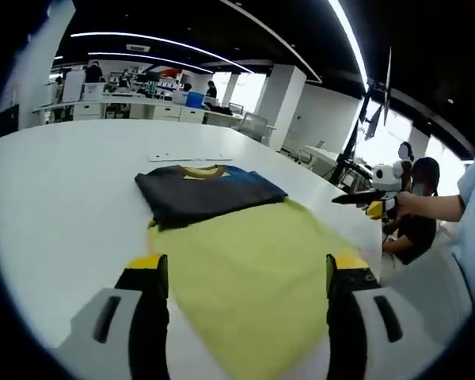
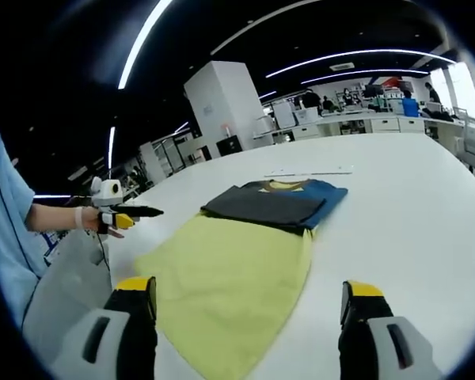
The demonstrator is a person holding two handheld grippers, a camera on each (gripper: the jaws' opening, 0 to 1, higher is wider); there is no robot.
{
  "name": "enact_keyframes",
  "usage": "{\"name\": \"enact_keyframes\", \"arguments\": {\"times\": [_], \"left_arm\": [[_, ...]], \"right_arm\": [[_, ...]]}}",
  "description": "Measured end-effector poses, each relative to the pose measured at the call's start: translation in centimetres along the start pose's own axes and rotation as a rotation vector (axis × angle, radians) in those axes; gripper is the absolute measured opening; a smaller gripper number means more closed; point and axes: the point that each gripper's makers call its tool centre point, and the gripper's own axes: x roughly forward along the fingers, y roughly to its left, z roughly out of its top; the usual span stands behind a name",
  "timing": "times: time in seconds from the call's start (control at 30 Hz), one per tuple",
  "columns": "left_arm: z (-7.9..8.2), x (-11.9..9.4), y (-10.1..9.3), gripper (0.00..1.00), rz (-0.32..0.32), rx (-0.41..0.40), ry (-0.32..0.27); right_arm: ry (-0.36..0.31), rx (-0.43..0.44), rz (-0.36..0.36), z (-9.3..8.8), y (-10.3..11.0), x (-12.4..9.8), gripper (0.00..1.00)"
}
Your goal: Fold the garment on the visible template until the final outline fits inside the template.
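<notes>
Your left gripper [image 1: 247, 273] & right gripper [image 2: 249, 305]: jaws wide apart, holding nothing, both above the table [image 1: 55, 190]. Folded dark garment [image 1: 206, 192] lies on far end of the yellow template [image 1: 253, 277], w/ blue part showing at one edge.

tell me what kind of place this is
Probably an open-plan office or lab: a large white table holds the folded garment on a yellow template, with desks and drawer cabinets behind and strip lights overhead.

Yellow template [image 1: 257, 273] near edge cut off between tool jaws; strip [image 2: 309, 171] beyond garment [image 2: 277, 204] too small to identify.
</notes>
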Motion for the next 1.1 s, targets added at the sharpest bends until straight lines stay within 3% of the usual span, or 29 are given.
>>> {"name": "enact_keyframes", "arguments": {"times": [0.3, 0.53, 0.77, 0.97, 1.1], "left_arm": [[-2.0, -1.6, -0.2, 0.74, 0.007, -0.006, 0.044], [-4.0, -3.1, -0.3, 0.60, -0.008, 0.016, 0.118], [-7.4, -4.6, 0.0, 0.50, -0.006, 0.018, 0.258], [-9.0, -5.4, 0.6, 0.42, 0.024, -0.011, 0.305], [-9.9, -5.6, 0.5, 0.38, 0.023, -0.055, 0.328]], "right_arm": [[0.055, -0.023, 0.028, -2.0, 1.2, -1.0, 0.86], [0.097, -0.027, 0.027, -4.2, 1.7, -1.9, 0.71], [0.152, 0.011, 0.046, -6.9, 2.3, -2.8, 0.57], [0.166, 0.043, 0.046, -7.9, 2.5, -3.3, 0.41], [0.186, 0.046, 0.048, -8.5, 2.7, -3.4, 0.38]]}}
